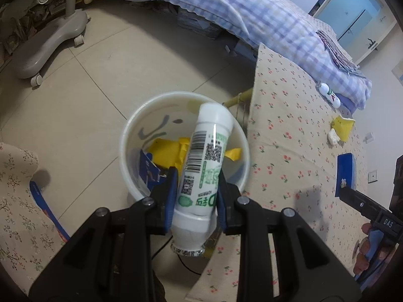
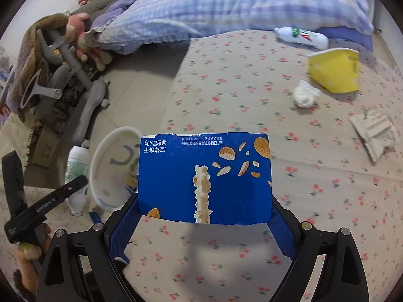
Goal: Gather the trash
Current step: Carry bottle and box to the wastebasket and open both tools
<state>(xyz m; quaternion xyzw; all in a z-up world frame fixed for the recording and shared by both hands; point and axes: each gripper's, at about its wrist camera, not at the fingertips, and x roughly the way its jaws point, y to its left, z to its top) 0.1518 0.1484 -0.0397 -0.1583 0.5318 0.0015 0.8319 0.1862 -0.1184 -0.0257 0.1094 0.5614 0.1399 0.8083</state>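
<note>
The left gripper (image 1: 195, 196) pinches a white drink bottle (image 1: 201, 166) across its body and holds it directly above the white bin (image 1: 133, 130) on the floor. The bin already contains yellow and blue wrappers. The left jaws are just beginning to part, with the bottle between the pads.

The right gripper (image 2: 205, 209) clamps a blue biscuit box (image 2: 205, 176) across its width, jaws spread wide around it, above the near edge of the flower-print tabletop (image 2: 252, 100), just right of the bin.

Step in hand: deposit of the bottle. Next move, as judged: release the bottle fully, withdraw the left gripper, then carry the box left over the rim and release.

Remaining on the tabletop, far right: second bottle (image 2: 302, 36), yellow carton (image 2: 335, 71), crumpled tissue (image 2: 306, 93), torn paper packet (image 2: 372, 130).
</note>
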